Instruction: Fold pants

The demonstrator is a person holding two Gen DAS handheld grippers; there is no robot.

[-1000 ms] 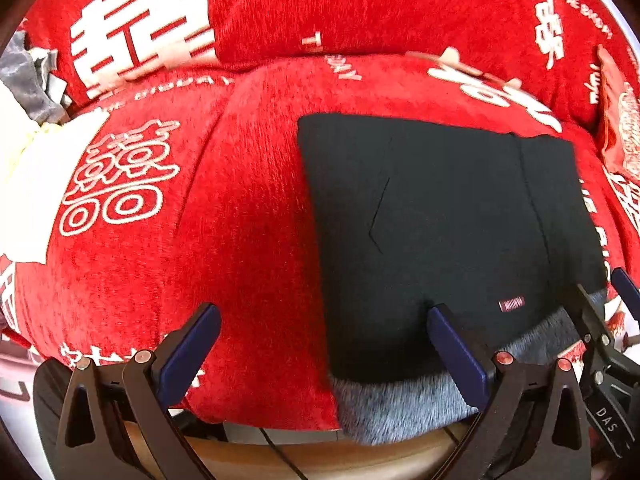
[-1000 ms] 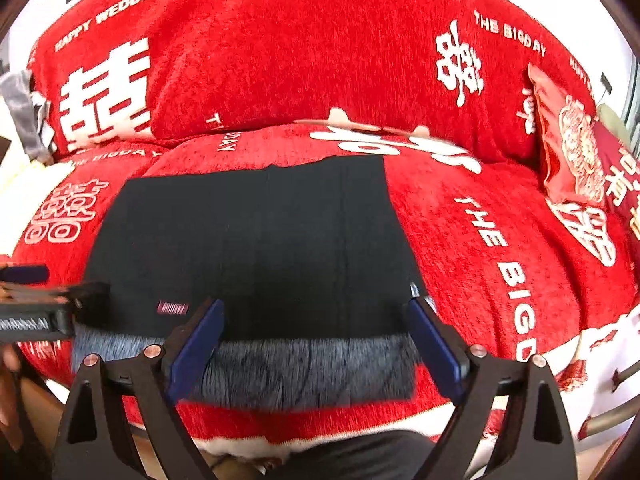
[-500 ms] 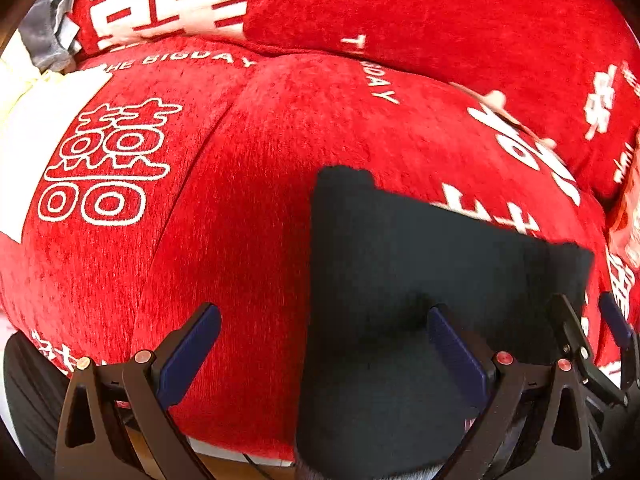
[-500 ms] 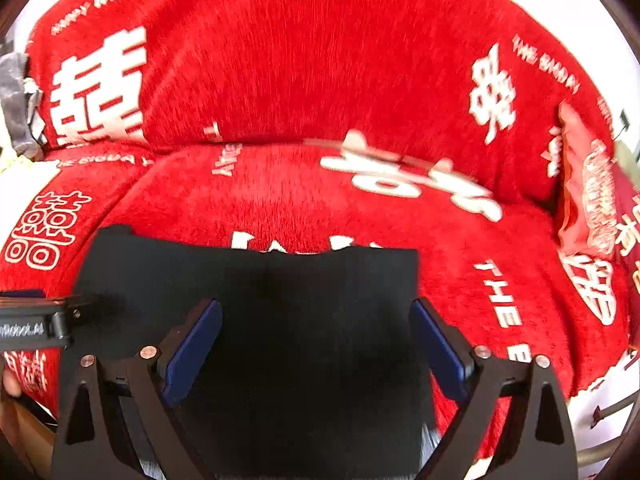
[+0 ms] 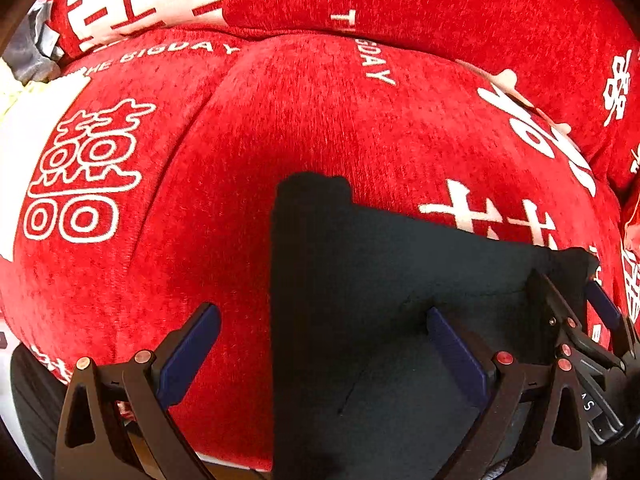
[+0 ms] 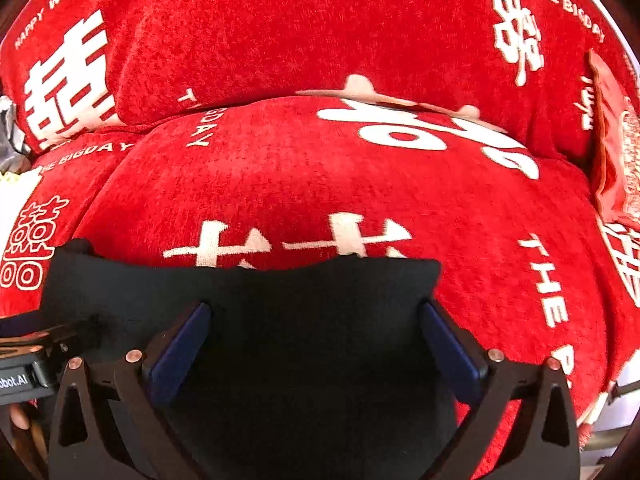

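Observation:
Black pants (image 5: 400, 280) lie folded flat on the red sofa seat (image 5: 280, 128). My left gripper (image 5: 322, 356) hangs open just above them. The pants' left edge runs between its blue fingers (image 5: 188, 356), which press on nothing. In the right wrist view the pants (image 6: 300, 300) fill the lower middle. My right gripper (image 6: 316, 352) straddles them near their right side, its jaws opening wide, with cloth below the pads but not pinched. Each gripper shows at the edge of the other's view: right gripper (image 5: 580, 312), left gripper (image 6: 40, 340).
The sofa's red cover bears white characters, and its back cushion (image 6: 320, 32) rises behind the seat. A red pillow (image 6: 616, 152) leans at the right end. White cloth (image 5: 20, 140) and grey cloth (image 5: 32, 44) lie at the left end. A fingertip (image 6: 18, 416) shows bottom left.
Both grippers have moved forward and lower over the pants, which now look larger and sit lower in view. The grey lining at the near edge has dropped out of sight.

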